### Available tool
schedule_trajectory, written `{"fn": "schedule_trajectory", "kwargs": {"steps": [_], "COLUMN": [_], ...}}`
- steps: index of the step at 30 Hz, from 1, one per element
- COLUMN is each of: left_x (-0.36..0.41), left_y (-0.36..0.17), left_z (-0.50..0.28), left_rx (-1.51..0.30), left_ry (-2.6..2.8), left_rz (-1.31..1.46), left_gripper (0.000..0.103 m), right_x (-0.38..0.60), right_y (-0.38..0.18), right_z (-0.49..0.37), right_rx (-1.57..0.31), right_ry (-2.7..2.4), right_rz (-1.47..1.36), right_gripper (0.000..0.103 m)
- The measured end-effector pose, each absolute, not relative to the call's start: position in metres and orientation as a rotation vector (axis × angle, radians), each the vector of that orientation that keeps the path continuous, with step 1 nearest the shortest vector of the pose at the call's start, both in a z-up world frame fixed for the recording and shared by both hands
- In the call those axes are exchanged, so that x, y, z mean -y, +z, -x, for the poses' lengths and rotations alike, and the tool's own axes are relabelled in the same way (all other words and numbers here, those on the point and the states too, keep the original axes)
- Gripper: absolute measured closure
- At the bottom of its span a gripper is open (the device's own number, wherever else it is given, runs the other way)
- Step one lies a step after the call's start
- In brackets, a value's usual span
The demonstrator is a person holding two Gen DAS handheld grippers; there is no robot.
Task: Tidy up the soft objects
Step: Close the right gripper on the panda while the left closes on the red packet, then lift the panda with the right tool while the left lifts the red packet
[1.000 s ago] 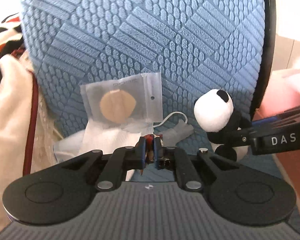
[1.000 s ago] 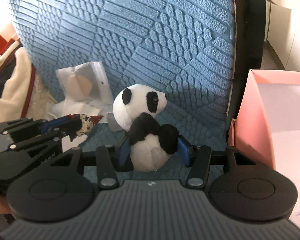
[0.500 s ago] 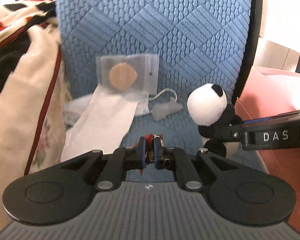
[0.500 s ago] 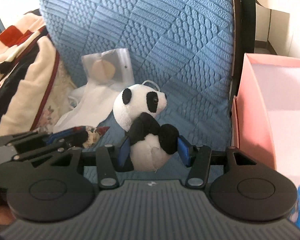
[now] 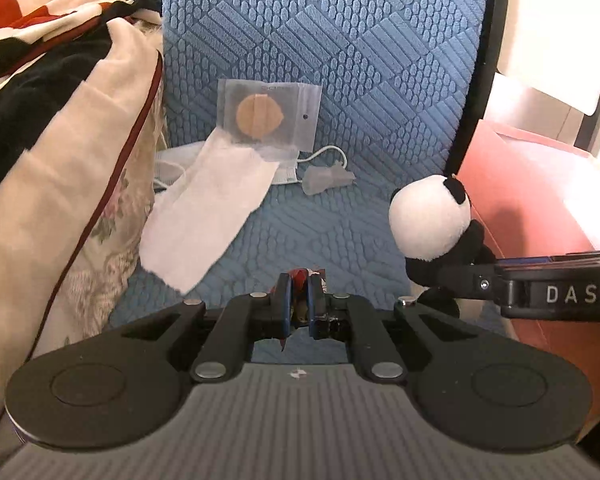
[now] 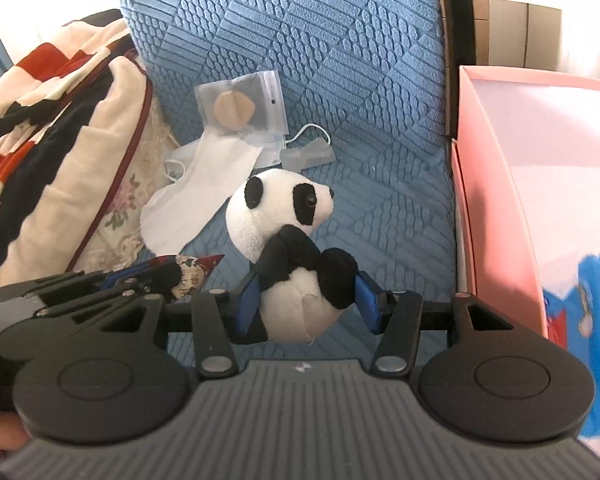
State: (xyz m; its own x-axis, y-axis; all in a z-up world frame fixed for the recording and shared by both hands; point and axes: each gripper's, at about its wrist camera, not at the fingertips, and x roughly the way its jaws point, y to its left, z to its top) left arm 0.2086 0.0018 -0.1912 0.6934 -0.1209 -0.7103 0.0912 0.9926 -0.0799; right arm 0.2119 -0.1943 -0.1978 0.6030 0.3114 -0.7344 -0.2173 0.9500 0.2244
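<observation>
i'm clamping the right gripper [image 6: 306, 300] around the belly of the plush panda [image 6: 288, 240], its blue pads squeezing both sides, and i'm pinching a small patterned fabric piece [image 6: 192, 274] in the nearly closed left gripper [image 5: 298, 304]. both are hanging over the blue chair seat [image 6: 388, 208], just left of the pink box [image 6: 496, 200]. to do this well, i'm keeping the squeeze steady so the soft panda isn't slipping, and i'd carry it clear over the box wall before letting go. beyond the panda, a white cloth [image 6: 204, 196], a clear packet [image 6: 244, 108] and a face mask [image 6: 304, 152] are waiting against the chair back.
</observation>
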Motion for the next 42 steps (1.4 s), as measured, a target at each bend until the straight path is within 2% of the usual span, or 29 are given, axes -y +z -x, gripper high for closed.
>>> {"fn": "schedule_trajectory", "kwargs": {"steps": [19, 23, 25, 26, 27, 29, 42], "left_x": [-0.007, -0.010, -0.012, -0.012, -0.013, -0.016, -0.028], "left_y": [-0.215, -0.221, -0.220, -0.221, -0.223, -0.227, -0.238], "left_z": [-0.164, -0.166, -0.169, -0.169, -0.170, -0.174, -0.188], "left_rx": [-0.843, -0.837, -0.843, -0.842, -0.838, -0.846, -0.857], "left_ry": [-0.120, -0.120, -0.126, -0.123, -0.119, -0.114, -0.123], "left_rz": [0.177, 0.209, 0.217, 0.216, 0.218, 0.231, 0.350], "left_gripper": [0.093, 0.092, 0.089, 0.081, 0.068, 0.060, 0.058], "right_x": [0.186, 0.187, 0.188, 0.188, 0.188, 0.190, 0.193], "right_y": [-0.206, -0.213, -0.219, -0.222, -0.225, -0.228, -0.220], "right_z": [-0.151, -0.150, -0.152, -0.153, -0.155, -0.157, -0.167], "right_rx": [-0.869, -0.891, -0.913, -0.926, -0.941, -0.947, -0.899], "right_ry": [0.272, 0.244, 0.219, 0.210, 0.205, 0.204, 0.213], "right_rz": [-0.009, -0.001, 0.010, 0.015, 0.016, 0.009, -0.002], "right_gripper": [0.048, 0.044, 0.043, 0.043, 0.042, 0.037, 0.035]}}
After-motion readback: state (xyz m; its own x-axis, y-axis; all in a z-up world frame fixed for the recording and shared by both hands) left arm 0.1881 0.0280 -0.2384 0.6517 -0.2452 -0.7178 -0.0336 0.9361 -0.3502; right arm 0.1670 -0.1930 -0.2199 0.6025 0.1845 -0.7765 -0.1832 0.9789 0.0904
